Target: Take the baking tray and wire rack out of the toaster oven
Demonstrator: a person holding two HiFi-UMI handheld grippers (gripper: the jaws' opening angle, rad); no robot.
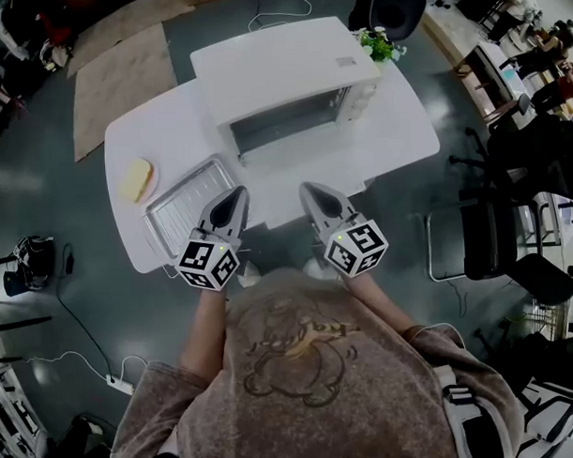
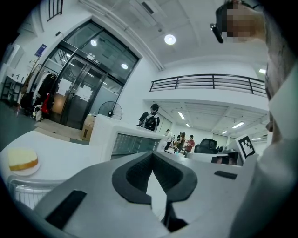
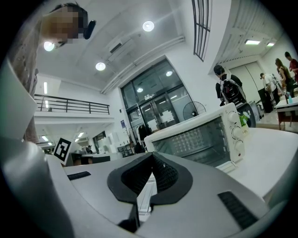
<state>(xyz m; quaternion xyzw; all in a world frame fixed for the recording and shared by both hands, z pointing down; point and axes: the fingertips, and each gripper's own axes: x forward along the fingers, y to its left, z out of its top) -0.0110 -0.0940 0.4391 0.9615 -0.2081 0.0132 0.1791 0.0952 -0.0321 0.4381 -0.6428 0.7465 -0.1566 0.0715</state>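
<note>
Head view overhead, gripper views facing oven (image 1: 273,72)

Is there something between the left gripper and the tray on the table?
Nothing visible. The tray lies on the table just ahead of the left gripper, fingers shut and empty. The bread sits at the tray's left and the oven beyond it, both off the path.
</note>
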